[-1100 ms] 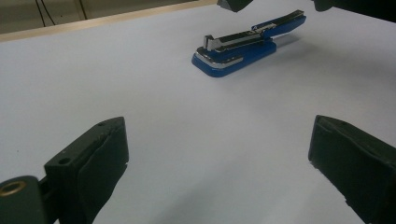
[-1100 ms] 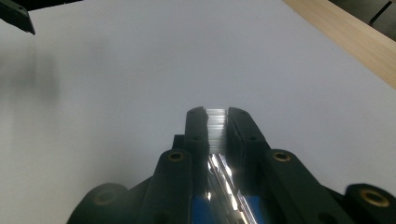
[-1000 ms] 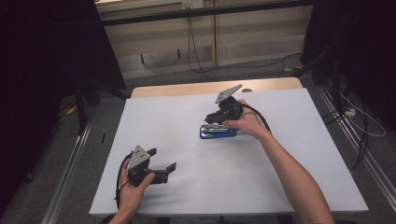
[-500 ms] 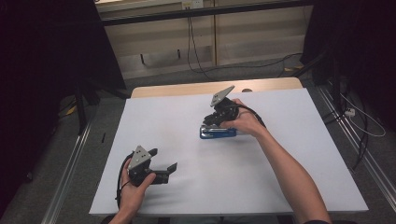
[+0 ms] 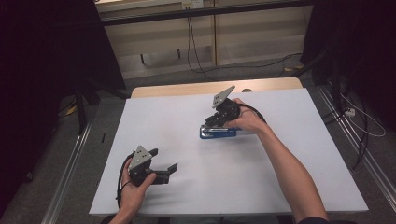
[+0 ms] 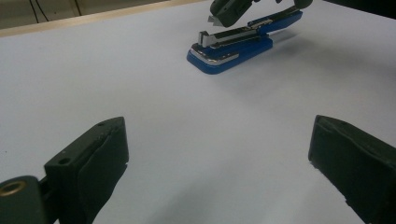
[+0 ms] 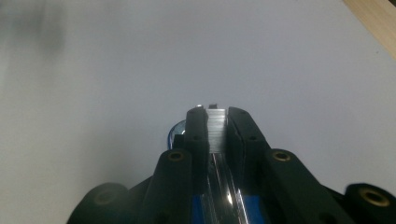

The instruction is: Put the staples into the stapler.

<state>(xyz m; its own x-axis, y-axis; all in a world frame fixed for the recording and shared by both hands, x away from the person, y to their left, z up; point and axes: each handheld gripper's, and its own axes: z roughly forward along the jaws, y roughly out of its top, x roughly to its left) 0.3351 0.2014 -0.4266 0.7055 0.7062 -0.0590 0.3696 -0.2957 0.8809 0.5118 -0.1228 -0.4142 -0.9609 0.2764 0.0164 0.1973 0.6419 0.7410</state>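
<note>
Staples (image 7: 216,130) sit pinched between the two black jaws of the right gripper (image 7: 216,122), a short silver strip held just above the open blue stapler (image 5: 217,133). In the right gripper view the jaws stand almost together, their pads pressing the strip from both sides, and the stapler's shiny metal channel and blue body run away beneath them. The left gripper view shows the stapler (image 6: 232,43) from the side: its blue base lies flat on the white table cover (image 5: 261,186), its chrome magazine is exposed, and its top arm is swung up at the hinged end, with the right gripper's tip hovering just over the front of the magazine.

On the table the stapler lies a little toward the far edge and slightly right of the middle, well clear of every corner. The person's right hand (image 5: 247,119) holds its gripper tilted down over it, the forearm reaching in from the near right corner.

Near the near left corner, the left gripper (image 5: 163,163) rests low over the cover, well apart from the stapler. Its jaws gape wide with nothing but bare cover between them, pointing toward the stapler.
</note>
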